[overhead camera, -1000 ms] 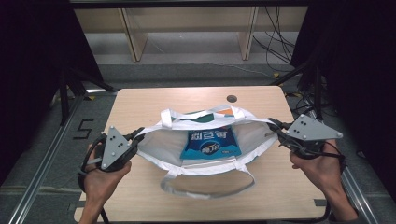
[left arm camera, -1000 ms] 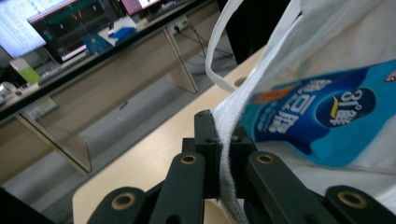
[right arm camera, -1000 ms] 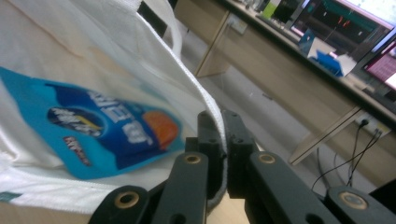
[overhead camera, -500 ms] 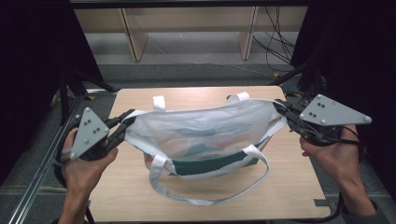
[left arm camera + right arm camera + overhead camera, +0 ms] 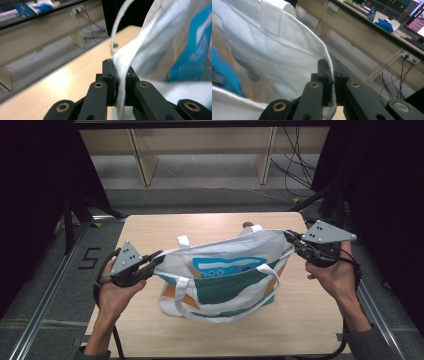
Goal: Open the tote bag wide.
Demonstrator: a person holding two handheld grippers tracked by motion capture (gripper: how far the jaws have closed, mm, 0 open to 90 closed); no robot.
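Two grippers hold one tote bag (image 5: 225,275) stretched between them above the table (image 5: 150,227). At its left end, the left gripper (image 5: 152,262) is clenched on the rim hem; at the right, the right gripper (image 5: 295,242) pinches the opposite hem. The bag's long axis runs gripper to gripper, each hand equally close, its bottom apparently resting on the wood.
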